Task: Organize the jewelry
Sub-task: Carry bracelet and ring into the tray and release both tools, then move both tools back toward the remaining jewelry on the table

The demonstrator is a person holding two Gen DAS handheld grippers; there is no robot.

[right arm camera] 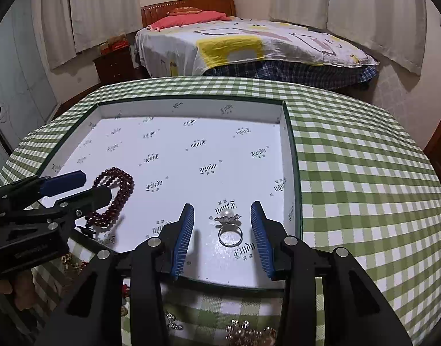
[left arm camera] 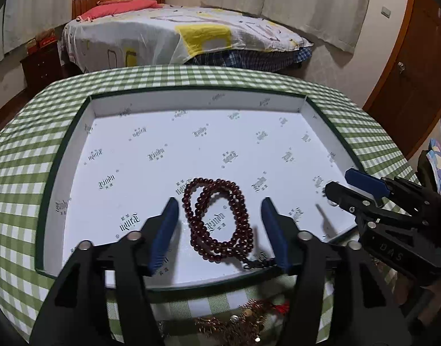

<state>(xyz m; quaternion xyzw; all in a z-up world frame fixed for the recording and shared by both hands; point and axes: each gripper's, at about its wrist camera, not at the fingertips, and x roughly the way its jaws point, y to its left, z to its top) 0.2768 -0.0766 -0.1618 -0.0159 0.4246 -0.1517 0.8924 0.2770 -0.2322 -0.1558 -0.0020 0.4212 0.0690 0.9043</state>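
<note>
A shallow white-lined box (left arm camera: 64, 155) with a dark green rim lies on the checked tablecloth. A dark red bead necklace (left arm camera: 220, 219) lies coiled in its near part; it also shows in the right wrist view (right arm camera: 116, 199). My left gripper (left arm camera: 220, 210) is open, its blue pads either side of the beads, empty. A silver ring with a pearl (right arm camera: 229, 227) lies near the box's right wall (right arm camera: 292, 173). My right gripper (right arm camera: 222, 216) is open around the ring, not touching it. The right gripper also shows in the left wrist view (left arm camera: 347, 184).
Loose gold and red jewelry (left arm camera: 243, 320) lies on the green checked table (right arm camera: 364, 187) in front of the box, also seen in the right wrist view (right arm camera: 249, 334). A bed (left arm camera: 177, 34) stands behind the table. A wooden door (left arm camera: 416, 66) is at the right.
</note>
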